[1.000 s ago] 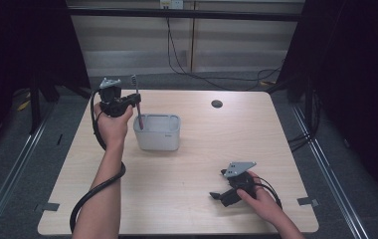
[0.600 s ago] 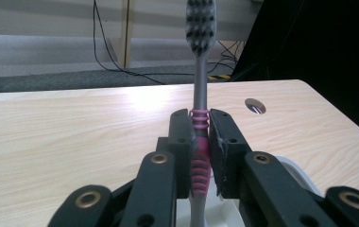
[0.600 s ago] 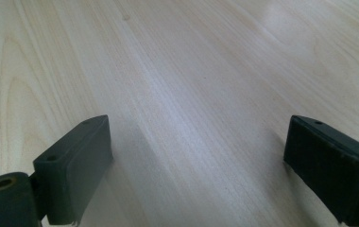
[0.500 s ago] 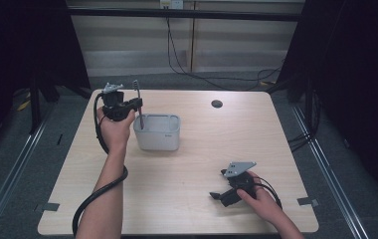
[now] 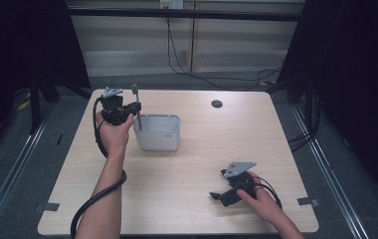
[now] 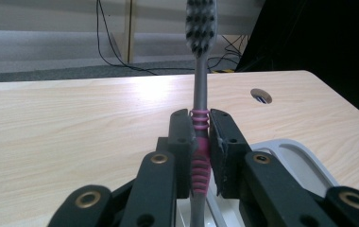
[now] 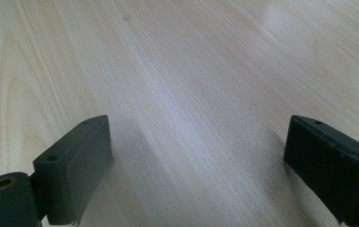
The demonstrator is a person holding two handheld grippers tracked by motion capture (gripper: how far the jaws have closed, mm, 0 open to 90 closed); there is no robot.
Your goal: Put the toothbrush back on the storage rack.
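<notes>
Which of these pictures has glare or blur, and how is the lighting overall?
High view: even light on the table, dark surroundings. Left gripper view: a bright glare patch on the tabletop behind the toothbrush, whose bristles look slightly soft. Right gripper view: pale sheen across the wood, soft shadows beside the jaws.

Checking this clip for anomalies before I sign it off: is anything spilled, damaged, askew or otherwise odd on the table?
Nothing stands out. The left gripper holds the toothbrush upright, bristles up, at the left rim of the grey bin. The right gripper rests open on the bare table. No spill or damage shows.
</notes>
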